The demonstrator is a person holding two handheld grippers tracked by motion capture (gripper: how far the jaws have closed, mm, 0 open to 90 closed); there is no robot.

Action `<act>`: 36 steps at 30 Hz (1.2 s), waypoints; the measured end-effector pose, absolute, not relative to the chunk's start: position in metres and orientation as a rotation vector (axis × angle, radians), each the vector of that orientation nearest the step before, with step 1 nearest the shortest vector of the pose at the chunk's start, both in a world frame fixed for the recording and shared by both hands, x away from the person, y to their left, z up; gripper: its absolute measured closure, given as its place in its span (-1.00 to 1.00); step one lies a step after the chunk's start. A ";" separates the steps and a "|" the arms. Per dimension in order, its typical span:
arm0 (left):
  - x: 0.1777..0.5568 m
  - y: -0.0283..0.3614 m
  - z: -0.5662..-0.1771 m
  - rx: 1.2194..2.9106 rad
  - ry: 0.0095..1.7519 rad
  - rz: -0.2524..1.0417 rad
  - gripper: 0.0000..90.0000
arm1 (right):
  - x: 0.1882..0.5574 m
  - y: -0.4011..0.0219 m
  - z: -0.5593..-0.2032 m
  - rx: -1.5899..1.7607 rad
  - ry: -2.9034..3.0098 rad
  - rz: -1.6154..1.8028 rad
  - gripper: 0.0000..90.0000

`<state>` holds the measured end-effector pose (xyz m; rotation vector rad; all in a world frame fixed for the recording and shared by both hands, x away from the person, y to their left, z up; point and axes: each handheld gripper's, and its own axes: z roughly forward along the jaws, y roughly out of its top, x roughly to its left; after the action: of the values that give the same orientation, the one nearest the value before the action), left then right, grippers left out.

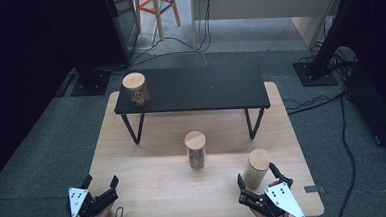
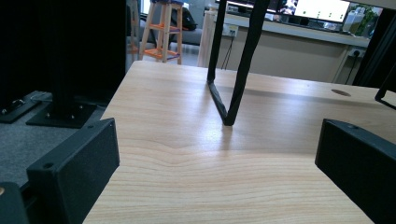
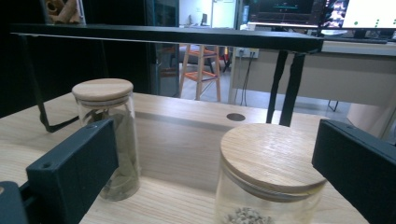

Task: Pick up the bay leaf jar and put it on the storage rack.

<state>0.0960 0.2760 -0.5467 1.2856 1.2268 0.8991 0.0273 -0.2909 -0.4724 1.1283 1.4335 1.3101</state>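
1. Grey carpet and trailing cables surround a pale wooden bench (image 1: pixel 150 191) that carries a low black shelf (image 1: pixel 200 90)
2. Right claw (image 1: pixel 257 177) stands released, jaws spread either side of the nearest wood-lidded glass jar (image 3: pixel 268 179), which sits just ahead and between them, not yet touched
3. Left claw (image 1: pixel 101 186) is also released, with bare bench between its jaws and a shelf leg (image 2: pixel 233 84) ahead
4. Step in hand, as I judge it: the approach to grasp that jar; next the right claw must ease forward and clench on the glass
5. Count: three jars – one at the right claw, one (image 1: pixel 195 149) farther ahead to its left, one (image 1: pixel 136 89) up on the shelf; two claws
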 end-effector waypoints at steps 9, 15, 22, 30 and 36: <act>0.096 0.277 -0.547 1.284 1.223 0.898 -1.00 | 0.028 -0.284 -0.472 1.125 1.437 1.327 -1.00; 0.096 0.277 -0.547 1.282 1.223 0.895 -1.00 | 0.031 -0.279 -0.470 1.109 1.460 1.337 -1.00; 0.096 0.278 -0.548 1.280 1.222 0.892 -1.00 | 0.036 -0.273 -0.471 1.094 1.486 1.361 -1.00; 0.096 0.278 -0.548 1.279 1.221 0.890 -1.00 | 0.041 -0.264 -0.472 1.076 1.508 1.364 -1.00; 0.096 0.278 -0.547 1.282 1.221 0.889 -1.00 | 0.046 -0.257 -0.475 1.075 1.519 1.369 -1.00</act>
<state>0.0958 0.2783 -0.5473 1.2818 1.2211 0.8892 0.0463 -0.2572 -0.4747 1.0746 1.5190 1.3685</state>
